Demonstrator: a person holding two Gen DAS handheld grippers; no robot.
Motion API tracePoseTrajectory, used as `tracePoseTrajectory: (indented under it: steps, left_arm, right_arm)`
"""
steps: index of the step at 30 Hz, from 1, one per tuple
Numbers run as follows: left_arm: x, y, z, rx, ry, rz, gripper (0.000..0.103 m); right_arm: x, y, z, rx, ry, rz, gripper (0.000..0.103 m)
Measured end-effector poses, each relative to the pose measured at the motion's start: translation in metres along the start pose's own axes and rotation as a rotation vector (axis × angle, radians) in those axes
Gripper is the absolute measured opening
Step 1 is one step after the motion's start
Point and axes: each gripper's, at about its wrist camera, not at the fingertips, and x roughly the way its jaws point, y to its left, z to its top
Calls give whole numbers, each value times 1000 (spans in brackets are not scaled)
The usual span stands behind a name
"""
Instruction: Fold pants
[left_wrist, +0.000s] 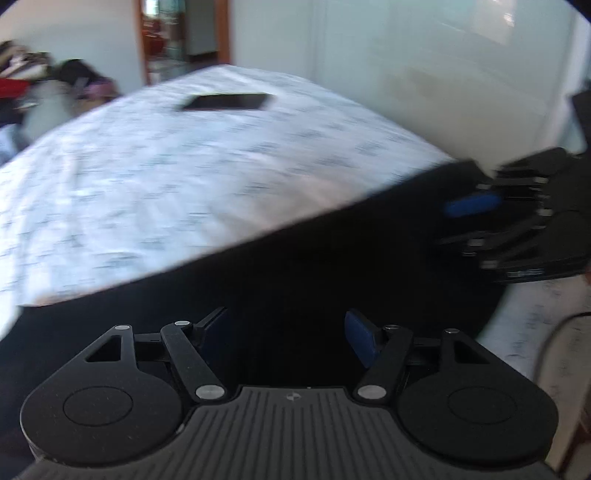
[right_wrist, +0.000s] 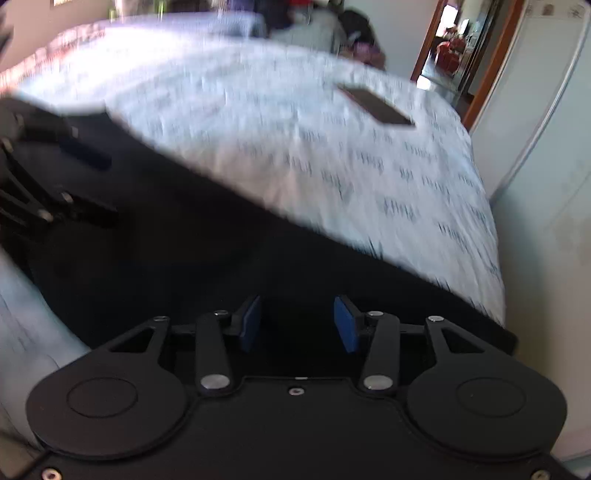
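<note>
Already your black pants (left_wrist: 303, 258) lie spread on the bed (left_wrist: 147, 177), a dark band that runs across the near part of the white printed sheet, and both grippers are over the cloth. Your left gripper (left_wrist: 286, 334) has its blue pads well apart, and I see only dark cloth below them, nothing pinched. Your right gripper (right_wrist: 297, 323) has its pads parted less widely; the black fabric lies under the gap, but the pads do not seem to press on it. The far edge of the pants looks straight, which may mean one fold is made, but the pictures are blurred and the cloth is too dark to count layers, so I cannot tell this. I judge that the main folding is left to do: you hold no edge now. A dark flat phone (right_wrist: 376, 105) lies farther on the bed, well apart from the pants.
</note>
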Motion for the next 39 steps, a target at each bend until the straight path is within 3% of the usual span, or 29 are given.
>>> tracePoseTrajectory:
  steps: [2, 4, 8, 11, 12, 15, 18, 21, 22, 24, 25, 28, 32, 34, 37, 38, 39]
  left_arm:
    - [21, -18, 3, 23, 26, 2, 73]
    - [36, -28, 6, 37, 1, 49, 87]
    - [56, -22, 25, -1, -12, 104, 92]
    - [50, -13, 32, -67, -5, 112, 81]
    - [41, -12, 32, -68, -11, 109, 71]
    - [19, -13, 23, -43, -42, 99, 73]
    - [31, -13, 23, -36, -4, 100, 74]
    - [53, -12, 31, -58, 2, 114, 89]
    - [57, -12, 35, -56, 8, 125, 89]
    - [50, -8, 39, -81, 7, 128, 81]
    - [41, -4, 39, -87, -4, 120, 70]
    - [-1, 22, 23, -98, -70, 190, 72]
    - [-55, 64, -16, -169, -103, 359, 74]
    - [-69, 77, -34, -213, -79, 351, 74]
    - [-70, 84, -55, -259, -13, 307, 73]
    - [-70, 84, -62, -271, 2, 321, 73]
    - [-74, 83, -69, -270, 3, 328, 73]
  right_arm:
    - [8, -8, 4, 46, -14, 18, 44]
    - [20, -12, 12, 65, -29, 20, 45]
    - [36, -19, 27, 104, -73, 16, 52]
    - [19, -27, 25, 162, -110, 9, 51]
    - [7, -27, 20, 148, -127, -17, 51]
    - [-17, -26, 0, 72, -83, -60, 51]
    - [-4, -39, -14, 54, 11, -97, 54]
    - [13, -63, -9, 168, -37, -43, 57]
    - [19, -70, -6, 190, -54, -40, 58]
    - [25, -75, 0, 223, -70, -32, 60]
    - [23, -75, 2, 235, -74, -37, 60]
    - [2, -59, 0, 186, -110, -138, 58]
    - [-16, -33, -19, 110, -98, -59, 58]
    - [-5, -21, -24, 56, -63, -92, 58]
    - [4, -29, -18, 126, -83, -170, 75]
    - [1, -24, -13, 138, -99, -237, 74]
    - [-6, -13, -8, 119, -130, -295, 66]
